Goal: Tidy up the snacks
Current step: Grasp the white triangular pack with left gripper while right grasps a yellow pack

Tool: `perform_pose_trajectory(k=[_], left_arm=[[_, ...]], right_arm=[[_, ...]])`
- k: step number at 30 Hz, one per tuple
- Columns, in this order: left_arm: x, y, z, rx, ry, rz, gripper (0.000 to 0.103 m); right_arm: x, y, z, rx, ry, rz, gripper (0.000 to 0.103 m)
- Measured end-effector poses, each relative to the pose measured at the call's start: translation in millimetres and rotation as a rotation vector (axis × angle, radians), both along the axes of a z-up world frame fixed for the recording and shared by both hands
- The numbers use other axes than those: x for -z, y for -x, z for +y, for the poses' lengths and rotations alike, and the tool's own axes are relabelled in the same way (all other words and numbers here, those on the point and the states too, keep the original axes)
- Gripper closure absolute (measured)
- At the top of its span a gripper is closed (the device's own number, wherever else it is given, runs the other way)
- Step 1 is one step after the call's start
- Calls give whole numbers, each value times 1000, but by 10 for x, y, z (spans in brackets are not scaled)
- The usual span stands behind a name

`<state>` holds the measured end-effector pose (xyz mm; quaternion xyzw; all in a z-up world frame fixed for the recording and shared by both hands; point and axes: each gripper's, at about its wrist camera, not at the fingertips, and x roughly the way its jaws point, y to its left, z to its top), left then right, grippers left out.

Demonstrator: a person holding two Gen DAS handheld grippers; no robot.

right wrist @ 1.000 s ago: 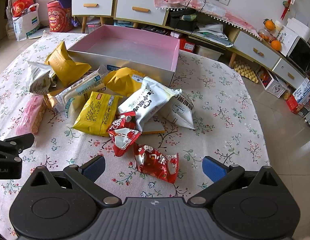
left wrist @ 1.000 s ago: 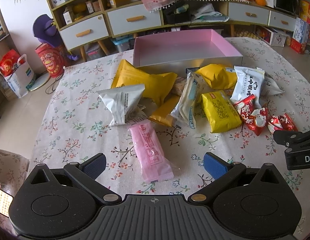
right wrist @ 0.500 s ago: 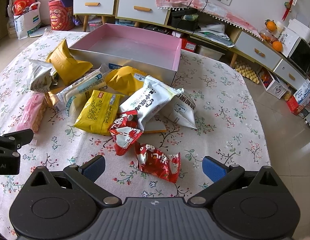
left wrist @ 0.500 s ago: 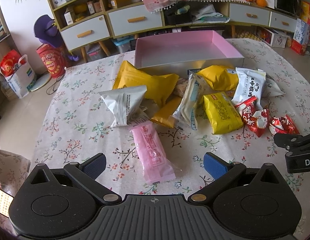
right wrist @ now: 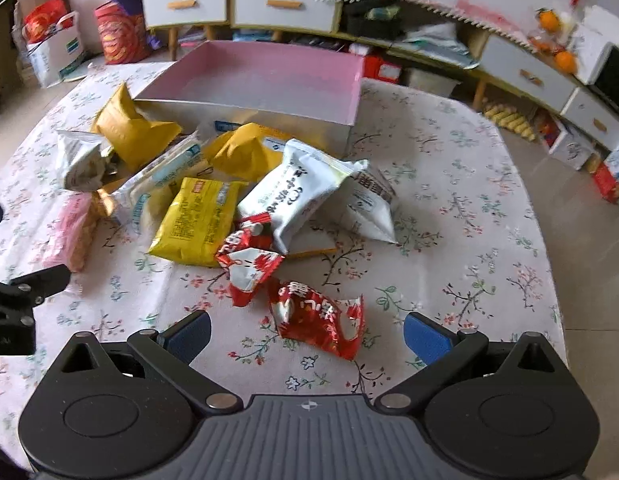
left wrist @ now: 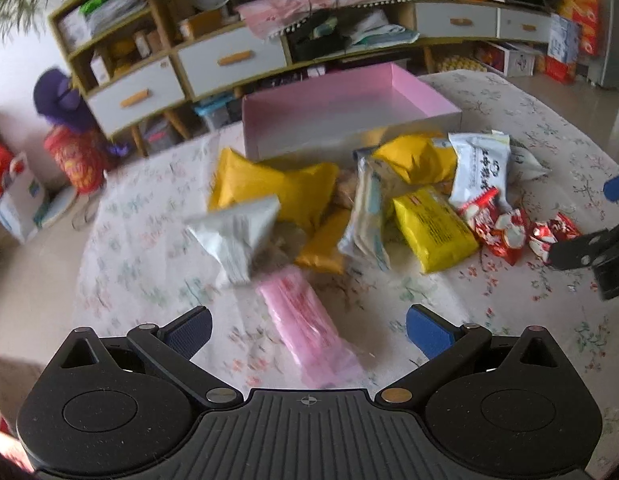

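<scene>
A pile of snack packets lies on a floral tablecloth in front of an empty pink-lined box (left wrist: pixel 341 108) (right wrist: pixel 265 80). My left gripper (left wrist: pixel 307 330) is open, and a pink packet (left wrist: pixel 305 332) lies on the cloth between its fingers. A white packet (left wrist: pixel 237 236) and yellow packets (left wrist: pixel 277 188) lie beyond it. My right gripper (right wrist: pixel 307 334) is open too, with a red packet (right wrist: pixel 317 316) lying between its fingers. A second red packet (right wrist: pixel 249 264), a yellow packet (right wrist: pixel 197 220) and a white packet (right wrist: pixel 293 196) sit just past it.
The floral table (right wrist: pixel 469 220) has bare cloth at the right side. Behind it stand shelves and white drawers (left wrist: pixel 229 60) with clutter. Bags (right wrist: pixel 53 48) and boxes sit on the floor around the table's far edge.
Both grippers have moved a little forward and down toward the packets; the left view is now blurred by motion. Both stay open, and no packet has moved.
</scene>
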<state>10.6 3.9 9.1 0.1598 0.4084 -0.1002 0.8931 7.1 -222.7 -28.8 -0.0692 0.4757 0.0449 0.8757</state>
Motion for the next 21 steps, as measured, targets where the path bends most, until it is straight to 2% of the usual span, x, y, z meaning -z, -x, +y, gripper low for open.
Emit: perform_pose_trajectory(k=[3, 5, 7, 10, 12, 16, 21], left_arm=[[-75, -148, 86, 7, -10, 18, 0], [-102, -277, 174, -21, -2, 28, 0], [-94, -396, 274, -52, 32, 31, 0], [5, -514, 417, -99, 110, 40, 0], [79, -579, 488, -119, 154, 56, 1], [139, -654, 549, -103, 211, 35, 1], [296, -823, 562, -92, 230, 55, 7]], right_arm=[[-133, -60, -17, -28, -27, 6, 23], [-225, -105, -18, -48, -51, 4, 29], [-310, -183, -18, -67, -96, 9, 35], [-372, -304, 11, -90, -179, 7, 37], [-336, -364, 64, -111, -226, 0, 39], [-136, -461, 208, -152, -270, 38, 57], [-51, -601, 342, -185, -303, 53, 59]])
